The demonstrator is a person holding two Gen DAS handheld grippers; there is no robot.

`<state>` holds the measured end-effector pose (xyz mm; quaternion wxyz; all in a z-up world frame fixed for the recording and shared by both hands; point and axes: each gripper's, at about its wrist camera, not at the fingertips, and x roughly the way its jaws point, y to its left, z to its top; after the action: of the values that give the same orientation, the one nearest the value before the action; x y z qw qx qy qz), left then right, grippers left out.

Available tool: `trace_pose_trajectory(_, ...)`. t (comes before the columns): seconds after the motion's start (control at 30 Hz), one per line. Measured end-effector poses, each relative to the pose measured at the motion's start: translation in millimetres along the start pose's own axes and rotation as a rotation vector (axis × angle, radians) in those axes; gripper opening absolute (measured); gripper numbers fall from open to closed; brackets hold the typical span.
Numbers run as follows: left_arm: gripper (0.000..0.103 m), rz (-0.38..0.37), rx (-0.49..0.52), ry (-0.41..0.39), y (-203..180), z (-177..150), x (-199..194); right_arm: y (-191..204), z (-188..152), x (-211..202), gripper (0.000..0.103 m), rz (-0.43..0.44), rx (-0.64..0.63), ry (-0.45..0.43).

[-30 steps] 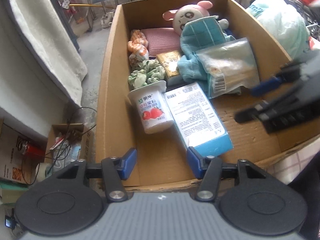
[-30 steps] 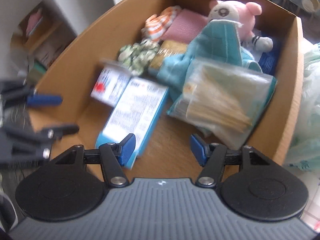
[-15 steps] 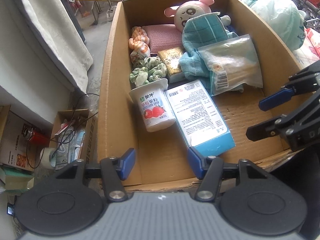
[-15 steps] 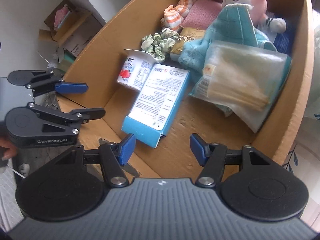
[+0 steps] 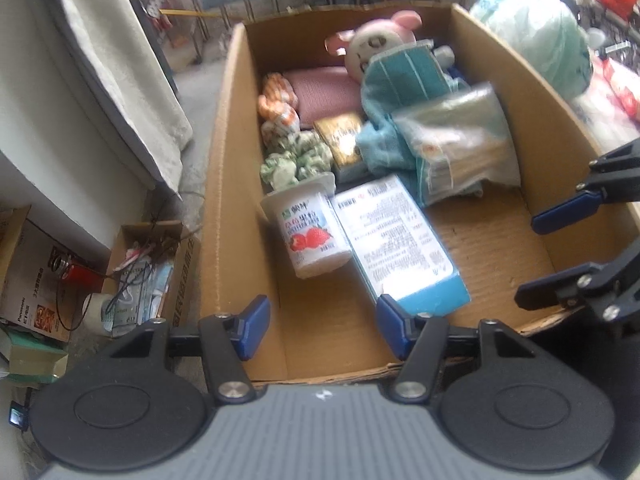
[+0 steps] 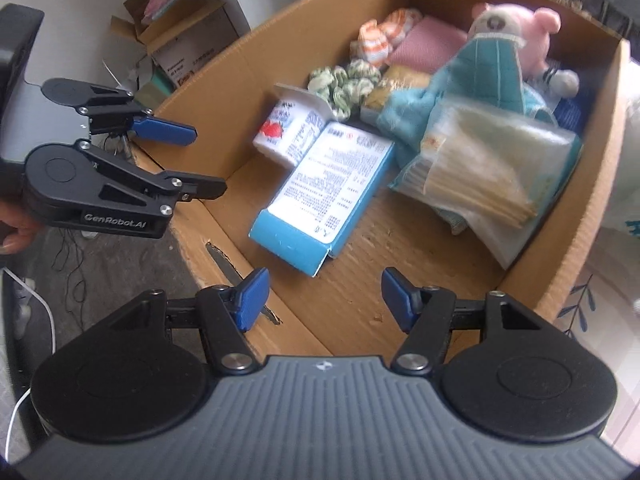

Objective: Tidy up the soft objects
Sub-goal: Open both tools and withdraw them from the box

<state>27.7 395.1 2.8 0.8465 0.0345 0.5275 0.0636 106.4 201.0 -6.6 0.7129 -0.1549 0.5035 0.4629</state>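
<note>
An open cardboard box (image 5: 224,184) (image 6: 224,92) holds a pink plush pig (image 5: 376,40) (image 6: 516,28) under a teal towel (image 5: 404,76) (image 6: 488,68). Beside them lie a green scrunchie (image 5: 296,160) (image 6: 344,84), an orange-white cloth (image 5: 276,108), a pink cloth (image 5: 320,92), a clear bag of sticks (image 5: 452,136) (image 6: 492,164), a yogurt cup (image 5: 308,236) (image 6: 288,124) and a blue carton (image 5: 396,240) (image 6: 332,188). My left gripper (image 5: 320,322) (image 6: 202,162) hovers open over the near left rim. My right gripper (image 6: 325,296) (image 5: 532,262) hangs open at the near right corner. Neither holds anything.
On the floor to the left are a small open box of clutter (image 5: 144,276) and furniture draped in white cloth (image 5: 120,60). A pale green bagged bundle (image 5: 536,28) lies beyond the box's right wall. A person's hand (image 6: 12,224) grips the left tool.
The right gripper has drawn back from over the box's inside toward its near right corner and rolled a little. The left gripper has barely moved. Both stay open.
</note>
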Motion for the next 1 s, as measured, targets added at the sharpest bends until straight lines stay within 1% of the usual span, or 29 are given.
trace_pose_trajectory(0.07, 0.063, 0.015, -0.014, -0.054, -2, -6, -3, -3, 0, -11, 0.065, -0.006, -0.006, -0.064)
trace_pose_trajectory(0.1, 0.069, 0.028, -0.023, -0.083, -4, -9, -6, -6, -1, -18, 0.066, -0.012, -0.01, -0.105)
trace_pose_trajectory(0.13, 0.069, 0.047, -0.032, -0.121, -7, -14, -10, -9, -3, -26, 0.066, -0.023, -0.008, -0.162)
trace_pose_trajectory(0.17, 0.07, 0.075, -0.052, -0.169, -8, -18, -15, -13, -5, -34, 0.069, -0.036, -0.005, -0.211)
trace_pose_trajectory(0.23, 0.07, 0.104, -0.128, -0.265, -9, -25, -24, -20, -13, -52, 0.074, -0.073, 0.016, -0.332)
trace_pose_trajectory(0.27, 0.07, 0.113, -0.17, -0.291, -10, -27, -27, -24, -19, -61, 0.076, -0.093, 0.027, -0.397)
trace_pose_trajectory(0.33, 0.07, 0.134, -0.208, -0.341, -15, -32, -31, -29, -33, -74, 0.077, -0.125, 0.029, -0.511)
trace_pose_trajectory(0.4, 0.08, 0.163, -0.253, -0.398, -20, -39, -38, -33, -52, -81, 0.079, -0.139, 0.025, -0.61)
trace_pose_trajectory(0.43, 0.08, 0.166, -0.285, -0.411, -22, -42, -40, -35, -58, -83, 0.08, -0.146, 0.037, -0.642)
trace_pose_trajectory(0.5, 0.082, 0.168, -0.343, -0.446, -29, -50, -47, -41, -71, -85, 0.081, -0.168, 0.086, -0.657)
trace_pose_trajectory(0.57, 0.087, 0.186, -0.354, -0.476, -39, -60, -53, -45, -83, -89, 0.081, -0.189, 0.144, -0.666)
trace_pose_trajectory(0.67, 0.087, 0.199, -0.373, -0.486, -52, -70, -59, -49, -106, -94, 0.083, -0.198, 0.199, -0.703)
trace_pose_trajectory(0.73, 0.088, 0.211, -0.372, -0.503, -60, -74, -63, -54, -114, -93, 0.083, -0.19, 0.193, -0.716)
trace_pose_trajectory(0.77, 0.088, 0.211, -0.373, -0.506, -62, -74, -64, -54, -117, -93, 0.083, -0.2, 0.181, -0.72)
trace_pose_trajectory(0.83, 0.088, 0.198, -0.381, -0.508, -67, -75, -64, -52, -124, -94, 0.083, -0.245, 0.167, -0.719)
trace_pose_trajectory(0.87, 0.088, 0.204, -0.376, -0.513, -71, -76, -64, -48, -132, -97, 0.083, -0.261, 0.165, -0.725)
trace_pose_trajectory(0.93, 0.088, 0.218, -0.345, -0.514, -79, -76, -63, -44, -141, -101, 0.083, -0.258, 0.149, -0.739)
trace_pose_trajectory(1.0, 0.088, 0.201, -0.346, -0.505, -82, -75, -61, -39, -143, -102, 0.084, -0.267, 0.139, -0.751)
